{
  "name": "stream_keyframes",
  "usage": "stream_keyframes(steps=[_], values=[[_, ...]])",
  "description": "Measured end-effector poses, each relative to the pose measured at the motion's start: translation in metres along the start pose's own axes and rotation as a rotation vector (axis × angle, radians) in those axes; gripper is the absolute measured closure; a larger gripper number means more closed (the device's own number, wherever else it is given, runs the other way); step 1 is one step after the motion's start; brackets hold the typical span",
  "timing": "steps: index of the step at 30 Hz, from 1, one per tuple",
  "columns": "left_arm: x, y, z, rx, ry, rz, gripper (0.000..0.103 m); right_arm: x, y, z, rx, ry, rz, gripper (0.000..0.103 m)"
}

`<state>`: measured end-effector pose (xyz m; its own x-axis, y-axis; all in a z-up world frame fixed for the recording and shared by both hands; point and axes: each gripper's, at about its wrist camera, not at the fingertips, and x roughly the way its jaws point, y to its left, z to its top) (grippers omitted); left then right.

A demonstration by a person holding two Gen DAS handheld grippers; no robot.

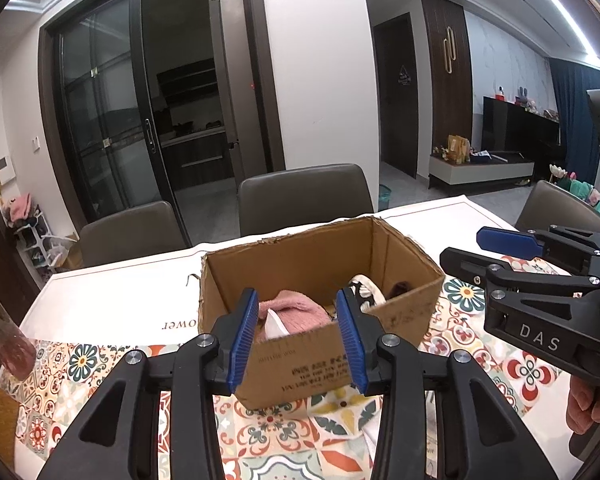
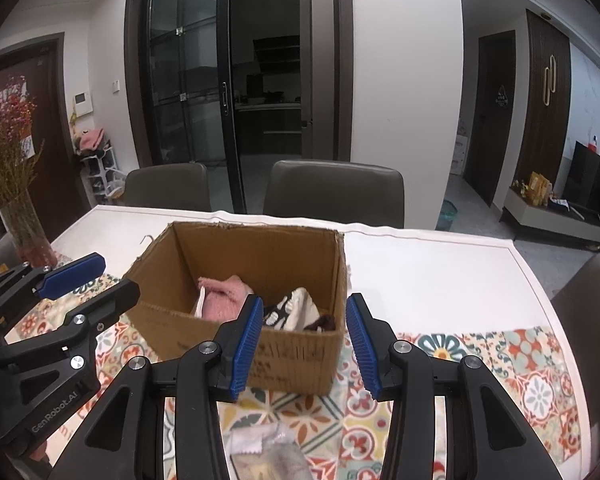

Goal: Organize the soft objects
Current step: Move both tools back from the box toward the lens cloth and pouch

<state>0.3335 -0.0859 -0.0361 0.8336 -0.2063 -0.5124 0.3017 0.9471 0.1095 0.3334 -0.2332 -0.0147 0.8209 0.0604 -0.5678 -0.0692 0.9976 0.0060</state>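
Observation:
An open cardboard box stands on the table. Inside it lie a pink fuzzy piece, a white and black patterned piece and a dark brown piece. My left gripper hovers before the box's near wall, open, with nothing between its blue pads. My right gripper hangs beside it at the box's right part, also open and empty. A crumpled white and grey soft thing lies on the table under the right gripper.
A patterned tile-print cloth covers the near part of the white table. A glass vase of dried flowers stands at the left. Grey chairs line the far side. A hand holds the right gripper.

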Motion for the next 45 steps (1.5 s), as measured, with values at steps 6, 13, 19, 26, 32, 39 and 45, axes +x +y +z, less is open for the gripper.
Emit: stream_keyframes(steps=[6, 13, 19, 26, 32, 39, 45], values=[[-0.009, -0.007, -0.01, 0.021, 0.003, -0.019, 0.063, -0.014, -0.003, -0.019, 0.02, 0.022, -0.003, 0.058], [-0.017, -0.012, -0.022, 0.033, 0.017, -0.041, 0.063, -0.026, -0.006, -0.032, 0.045, 0.042, -0.016, 0.058], [-0.018, -0.014, -0.037, 0.039, 0.044, -0.071, 0.063, -0.034, -0.007, -0.052, 0.073, 0.074, -0.017, 0.058], [-0.016, -0.022, -0.054, 0.051, 0.086, -0.11, 0.063, -0.039, -0.005, -0.075, 0.104, 0.122, -0.021, 0.058], [-0.011, -0.024, -0.066, 0.061, 0.117, -0.145, 0.063, -0.036, -0.004, -0.098, 0.143, 0.166, -0.021, 0.058], [0.001, -0.025, -0.083, 0.054, 0.154, -0.181, 0.063, -0.026, -0.005, -0.12, 0.203, 0.217, -0.022, 0.058], [0.015, -0.027, -0.093, 0.045, 0.173, -0.21, 0.063, -0.019, -0.008, -0.137, 0.264, 0.241, -0.032, 0.058]])
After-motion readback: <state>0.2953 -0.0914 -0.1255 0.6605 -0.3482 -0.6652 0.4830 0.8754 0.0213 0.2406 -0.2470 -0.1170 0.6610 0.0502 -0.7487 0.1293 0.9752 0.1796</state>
